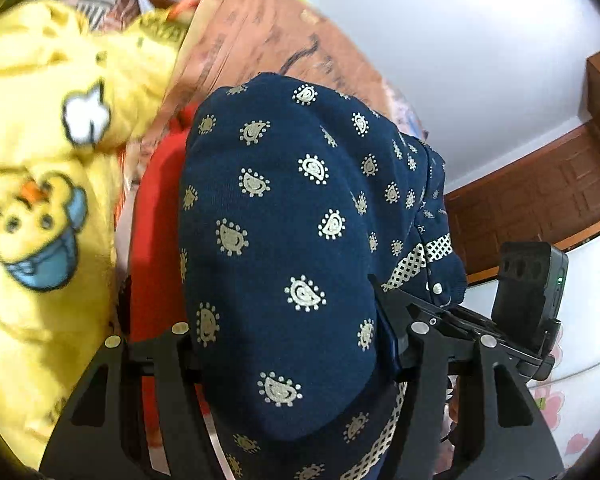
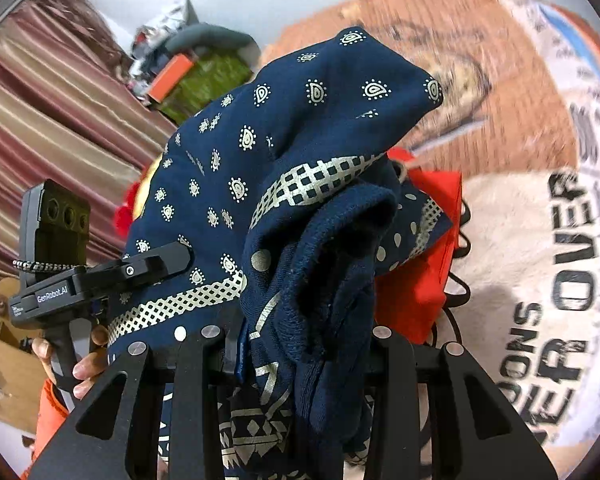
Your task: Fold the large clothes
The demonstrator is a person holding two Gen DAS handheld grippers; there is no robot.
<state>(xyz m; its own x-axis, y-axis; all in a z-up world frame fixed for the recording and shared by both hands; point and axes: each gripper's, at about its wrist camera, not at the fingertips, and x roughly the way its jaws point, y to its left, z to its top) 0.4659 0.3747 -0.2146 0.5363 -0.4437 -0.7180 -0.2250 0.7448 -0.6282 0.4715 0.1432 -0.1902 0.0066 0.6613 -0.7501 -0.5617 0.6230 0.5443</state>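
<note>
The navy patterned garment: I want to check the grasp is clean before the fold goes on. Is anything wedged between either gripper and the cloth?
Nothing visible is. The navy garment bunches straight between the left gripper's fingers, and the right gripper clamps the same cloth directly. The red garment lies behind it, outside both grips.

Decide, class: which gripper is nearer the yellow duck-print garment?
Left. The left gripper holds the navy garment right beside the yellow duck-print garment; the right gripper sits farther away.
</note>
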